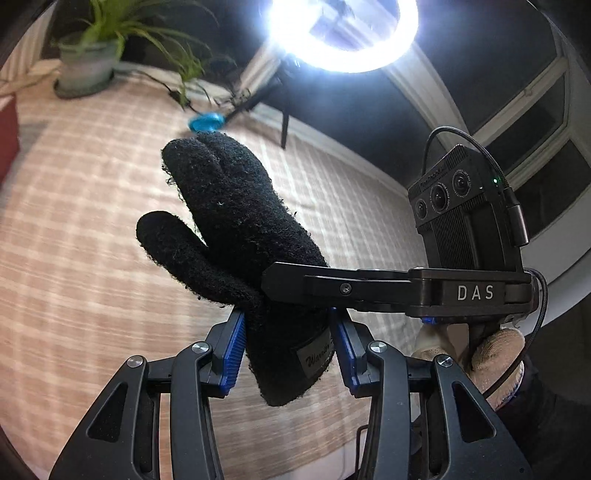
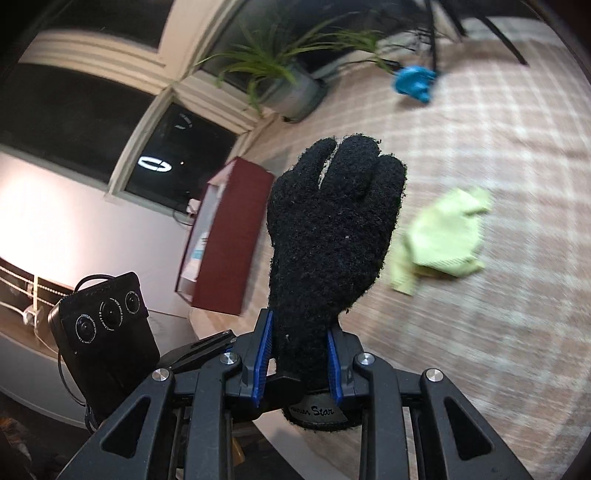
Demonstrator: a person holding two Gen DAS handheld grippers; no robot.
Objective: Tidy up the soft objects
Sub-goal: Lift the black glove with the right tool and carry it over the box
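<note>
A black fleece glove (image 1: 236, 229) with a sewn label near its cuff is held up above the checked tablecloth (image 1: 92, 221), fingers pointing away. My left gripper (image 1: 290, 352) is shut on it near the cuff, blue pads on either side. My right gripper (image 1: 269, 280) comes in from the right and crosses the glove just above those pads. In the right wrist view the same glove (image 2: 332, 229) stands upright with my right gripper (image 2: 299, 358) shut on its lower part. A crumpled yellow-green cloth (image 2: 443, 236) and a small blue item (image 2: 413, 83) lie on the tablecloth (image 2: 498, 314) beyond.
A dark red box (image 2: 229, 236) stands at the table's edge by the window wall. A potted plant (image 1: 88, 62) sits at the far side, next to a bright ring lamp (image 1: 343, 29) on tripod legs. A hand in a light work glove (image 1: 495, 354) holds the right gripper.
</note>
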